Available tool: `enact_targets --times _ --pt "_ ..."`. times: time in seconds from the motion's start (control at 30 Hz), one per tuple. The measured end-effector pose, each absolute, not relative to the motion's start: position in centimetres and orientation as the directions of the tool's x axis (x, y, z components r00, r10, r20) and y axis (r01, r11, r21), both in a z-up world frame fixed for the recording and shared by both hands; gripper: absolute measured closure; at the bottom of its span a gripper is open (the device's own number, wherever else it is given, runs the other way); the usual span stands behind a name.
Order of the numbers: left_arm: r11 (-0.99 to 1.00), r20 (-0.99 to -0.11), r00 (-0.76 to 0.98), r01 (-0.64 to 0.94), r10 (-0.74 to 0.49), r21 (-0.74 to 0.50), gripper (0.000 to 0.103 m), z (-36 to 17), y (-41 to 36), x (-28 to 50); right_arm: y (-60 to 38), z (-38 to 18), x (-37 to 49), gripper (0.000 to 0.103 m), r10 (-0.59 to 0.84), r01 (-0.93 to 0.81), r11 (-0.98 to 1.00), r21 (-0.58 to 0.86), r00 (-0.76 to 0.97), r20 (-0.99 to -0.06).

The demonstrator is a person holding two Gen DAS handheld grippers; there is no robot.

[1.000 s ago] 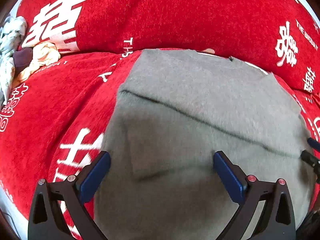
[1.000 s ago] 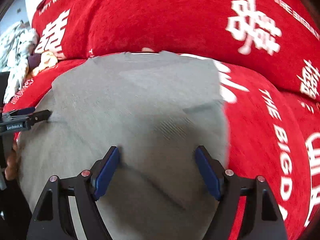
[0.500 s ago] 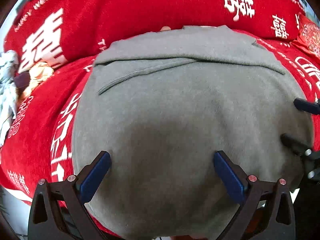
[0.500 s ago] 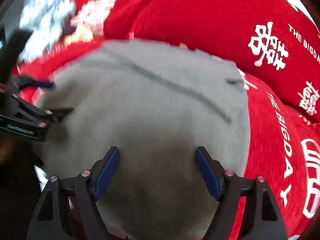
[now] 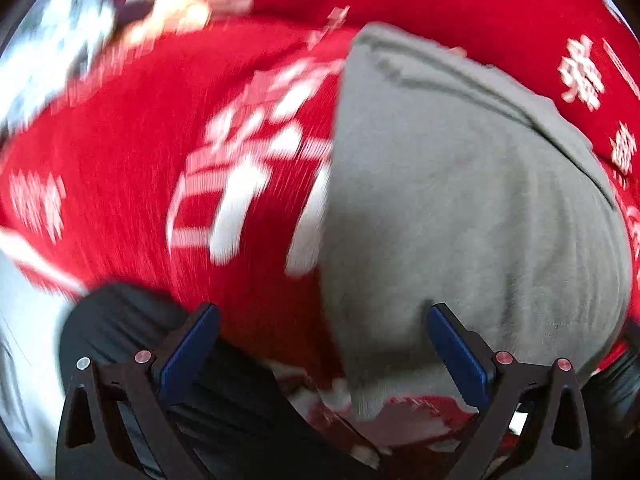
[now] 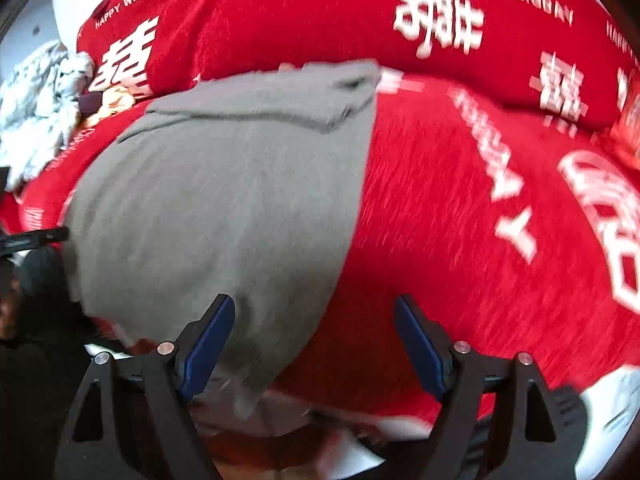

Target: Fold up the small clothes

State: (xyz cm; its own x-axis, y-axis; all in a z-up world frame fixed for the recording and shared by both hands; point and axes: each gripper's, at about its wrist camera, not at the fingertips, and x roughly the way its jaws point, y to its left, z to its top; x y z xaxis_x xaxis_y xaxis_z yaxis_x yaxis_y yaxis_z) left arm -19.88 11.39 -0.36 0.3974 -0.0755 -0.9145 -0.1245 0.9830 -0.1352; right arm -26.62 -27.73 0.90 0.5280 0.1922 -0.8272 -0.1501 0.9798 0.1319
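Note:
A grey garment (image 5: 472,208) lies spread on a red blanket (image 5: 132,168) with white lettering, its far end folded over into a band (image 6: 264,104). My left gripper (image 5: 322,344) stands open over the garment's near left corner, its right finger above the cloth and its left finger above red blanket and something dark. My right gripper (image 6: 314,340) is open over the garment's near right corner (image 6: 280,320), with nothing pinched between its pads. The left gripper's fingertip (image 6: 44,236) shows at the left edge of the right wrist view.
A red cushion (image 6: 320,20) printed with white characters rises behind the garment. A heap of pale and yellowish clothes (image 6: 44,92) lies at the far left. The blanket's near edge drops off under both grippers, with dark clothing (image 5: 132,332) below it.
Both grippers have drawn back toward the near edge and apart, left one leftward, right one rightward, each now over a near corner of the garment. Both stay open.

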Motion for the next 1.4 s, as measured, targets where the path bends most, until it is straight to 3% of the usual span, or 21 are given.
enact_targets --times 0.07,0.27,0.3,0.37,0.4,0.43,0.53,0.67,0.8,1.0,1.23,1.4 --pt "0.976 -0.923 0.354 -0.095 -0.149 -0.194 0.0 -1.2 10.8 -19.7 -27.0 0.5 -26.9 0.02 0.174 -0.166 0.981 0.101 0.525 -0.833" --pt "0.985 -0.931 0.327 -0.005 -0.163 -0.174 0.002 -1.9 7.7 -19.7 -25.2 0.0 -27.2 0.03 0.183 -0.217 0.973 0.081 0.508 -0.841" --pt "0.984 -0.93 0.329 -0.005 -0.167 -0.178 0.005 -2.0 7.6 -19.7 -25.1 -0.1 -27.2 0.035 0.17 -0.213 0.975 0.067 0.51 -0.843" --pt "0.98 -0.925 0.331 -0.011 -0.185 -0.2 0.011 -1.8 7.8 -19.6 -25.2 0.1 -27.3 0.057 0.161 -0.195 0.979 0.068 0.515 -0.842" --pt "0.979 -0.923 0.337 -0.017 -0.187 -0.204 0.018 -1.7 8.0 -19.8 -25.6 0.1 -27.1 0.078 0.181 -0.19 0.977 0.095 0.508 -0.842" --pt "0.978 -0.919 0.344 -0.017 -0.19 -0.209 0.032 -1.5 8.1 -20.2 -26.0 0.0 -27.0 0.088 0.216 -0.191 0.972 0.137 0.494 -0.842" --pt "0.976 -0.907 0.365 0.03 -0.21 -0.214 0.074 -0.3 7.5 -20.9 -26.7 -0.1 -26.8 0.091 0.26 -0.184 0.964 0.193 0.483 -0.836" --pt "0.981 -0.905 0.378 0.045 -0.193 -0.19 0.093 0.5 7.7 -21.0 -27.9 0.8 -26.7 0.096 0.369 -0.183 0.929 0.321 0.481 -0.795" --pt "0.963 -0.882 0.393 0.049 -0.262 -0.264 0.093 1.9 8.8 -21.0 -29.5 2.9 -26.7 0.096 0.468 -0.195 0.88 0.433 0.51 -0.722" --pt "0.965 -0.852 0.453 0.107 -0.263 -0.241 0.093 5.0 8.5 -21.2 -30.3 6.1 -25.6 0.096 0.554 -0.235 0.819 0.524 0.559 -0.616" --pt "0.953 -0.789 0.537 0.132 -0.299 -0.271 0.093 8.9 7.6 -16.6 -31.2 8.9 -21.6 0.096 0.524 -0.23 0.827 0.512 0.644 -0.557" --pt "0.945 -0.788 0.531 0.082 -0.311 -0.317 0.093 8.0 7.4 -10.8 -31.7 8.4 -16.3 0.096 0.477 -0.177 0.849 0.497 0.66 -0.58"
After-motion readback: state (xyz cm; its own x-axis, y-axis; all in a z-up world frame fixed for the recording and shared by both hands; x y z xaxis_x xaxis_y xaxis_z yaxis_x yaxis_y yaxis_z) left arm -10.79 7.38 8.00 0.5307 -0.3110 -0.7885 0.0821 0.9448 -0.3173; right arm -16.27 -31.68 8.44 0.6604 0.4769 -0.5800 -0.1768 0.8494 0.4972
